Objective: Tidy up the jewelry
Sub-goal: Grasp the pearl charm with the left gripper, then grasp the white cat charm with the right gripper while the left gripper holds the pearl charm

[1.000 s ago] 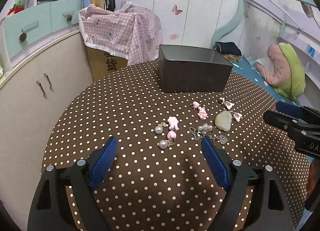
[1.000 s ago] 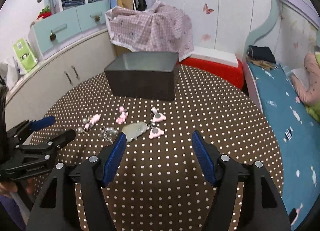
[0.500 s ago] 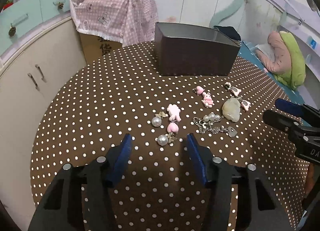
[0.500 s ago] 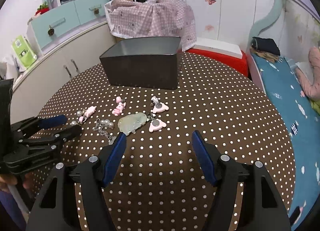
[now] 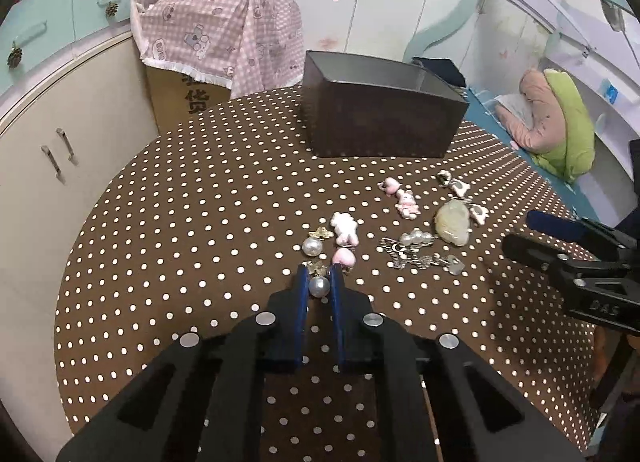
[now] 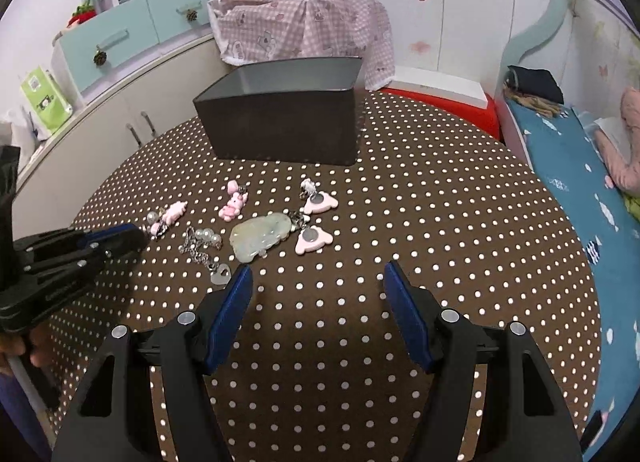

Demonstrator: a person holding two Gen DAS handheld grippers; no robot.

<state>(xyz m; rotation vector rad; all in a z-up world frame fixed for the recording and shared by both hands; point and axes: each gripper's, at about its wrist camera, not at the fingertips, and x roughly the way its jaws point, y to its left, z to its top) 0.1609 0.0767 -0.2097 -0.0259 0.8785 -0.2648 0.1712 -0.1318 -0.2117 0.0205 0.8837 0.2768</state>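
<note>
Jewelry lies scattered on the brown polka-dot table [image 5: 180, 229]. My left gripper [image 5: 319, 277] is shut on a pearl earring [image 5: 319, 286], low on the table. Beside it lie another pearl earring [image 5: 312, 246], pink bunny charms [image 5: 345, 228], a pearl chain [image 5: 416, 250] and a pale jade pendant [image 5: 452, 221]. The dark grey box [image 5: 380, 117] stands open behind them. My right gripper [image 6: 318, 276] is open and empty, just in front of the jade pendant [image 6: 262, 236] and two pink clips [image 6: 314, 240]. The left gripper also shows in the right wrist view [image 6: 120, 238].
A white cabinet [image 5: 52, 133] curves along the left. A cardboard box under pink checked cloth [image 5: 216, 33] stands behind the table. A bed with blue sheet [image 6: 568, 165] lies to the right. A red stool [image 6: 440, 101] sits behind the table.
My left gripper has moved forward and down to the near pearl earring and closed on it. My right gripper has edged closer to the jewelry and stayed open.
</note>
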